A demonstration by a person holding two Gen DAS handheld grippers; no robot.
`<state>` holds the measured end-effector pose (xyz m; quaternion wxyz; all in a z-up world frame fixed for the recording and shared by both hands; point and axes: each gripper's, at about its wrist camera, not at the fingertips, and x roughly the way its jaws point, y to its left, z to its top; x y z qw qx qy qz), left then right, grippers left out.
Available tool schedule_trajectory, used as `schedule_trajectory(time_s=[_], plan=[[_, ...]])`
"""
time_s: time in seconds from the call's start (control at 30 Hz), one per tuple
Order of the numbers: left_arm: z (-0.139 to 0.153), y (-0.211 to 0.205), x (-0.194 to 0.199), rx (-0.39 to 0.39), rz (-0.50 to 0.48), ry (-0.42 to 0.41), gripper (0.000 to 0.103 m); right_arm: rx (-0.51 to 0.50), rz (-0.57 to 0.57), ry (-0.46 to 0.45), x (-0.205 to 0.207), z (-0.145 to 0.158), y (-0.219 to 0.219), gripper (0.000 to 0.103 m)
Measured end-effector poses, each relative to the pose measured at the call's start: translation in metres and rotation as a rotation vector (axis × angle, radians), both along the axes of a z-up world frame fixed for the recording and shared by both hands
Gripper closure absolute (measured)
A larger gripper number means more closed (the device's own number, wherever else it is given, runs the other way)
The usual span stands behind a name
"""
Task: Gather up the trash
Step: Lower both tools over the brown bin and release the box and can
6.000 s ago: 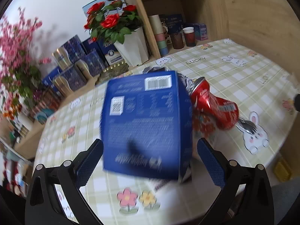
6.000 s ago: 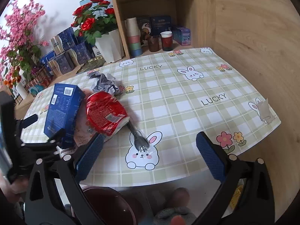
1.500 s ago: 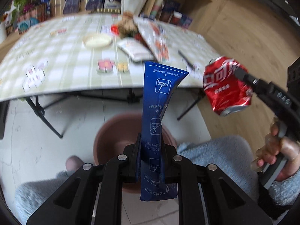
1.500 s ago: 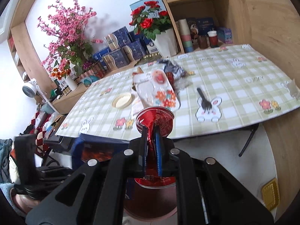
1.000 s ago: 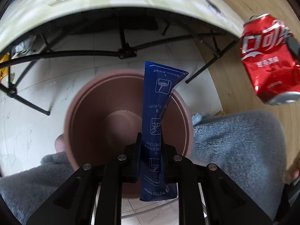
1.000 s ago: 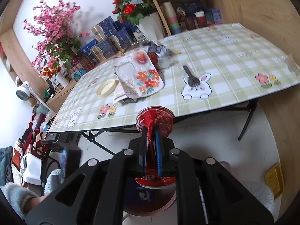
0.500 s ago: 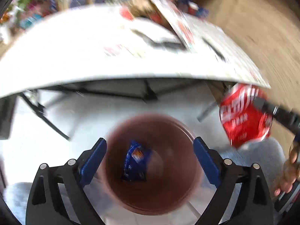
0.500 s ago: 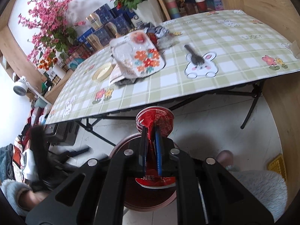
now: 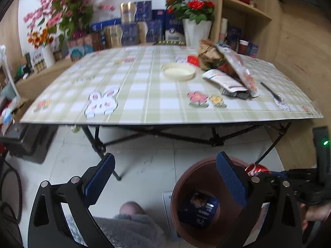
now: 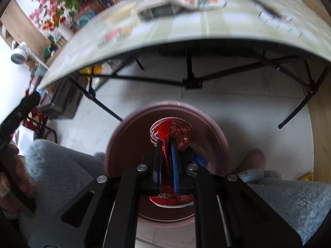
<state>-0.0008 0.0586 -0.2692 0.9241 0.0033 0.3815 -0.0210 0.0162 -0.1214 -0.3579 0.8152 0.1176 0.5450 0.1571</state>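
Half a second ago my left gripper (image 9: 163, 179) looked straight down into the bin; now it has swung up toward the table, its blue pads spread wide with nothing between them. Meanwhile my right gripper (image 10: 166, 163) has come in over the bin (image 10: 219, 142), which now sits squarely under it.

Starting from the right tool: its two pads are pressed in on the crushed red cola can (image 10: 170, 132), pinching the dented wall. The can's long axis runs along the fingers, pointing down into the bin's mouth, with one round end toward the camera and the other toward the bin floor. It hangs inside the ring of the rim, so the coming move, as I judge it, is only to let the pads part and let it fall. The can is badly creased and shiny, so it may cling to one pad for a moment.

In the left view the brown bin (image 9: 186, 177) stands on the floor in front of the table's near edge, the flattened blue carton (image 9: 198, 211) already lying in its bottom.

Beyond, near the table's (image 9: 144, 111) right side, more trash waits: a white lid (image 9: 178, 72), a white pouch (image 9: 223, 80), a printed snack bag (image 9: 240, 70) and a black fork (image 9: 269, 91) toward the near right corner. My empty left tool is the one free to reach for them.
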Motion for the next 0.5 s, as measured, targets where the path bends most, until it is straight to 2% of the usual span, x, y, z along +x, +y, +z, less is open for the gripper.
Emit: schedule_trajectory(time_s=[0.1,0.23,0.3,0.43,0.5], plan=[[-0.007,0.004,0.007,-0.003,0.032,0.016,0.007,-0.013,-0.036,0.078,0.002,-0.017,-0.003,0.091],[-0.009,0.004,0.005,0.008,0.037,0.017,0.007,0.011,-0.055,0.073,0.000,-0.015,-0.005,0.088],[-0.009,0.002,0.004,0.012,0.027,0.013,0.007,0.015,-0.046,0.056,-0.002,-0.011,-0.006,0.072],[-0.011,-0.004,0.005,0.024,0.010,0.016,0.007,-0.013,-0.019,0.043,-0.004,-0.009,0.000,0.056],[-0.011,-0.006,0.004,0.028,0.005,0.012,0.007,-0.021,-0.019,0.033,-0.003,-0.008,-0.001,0.044]])
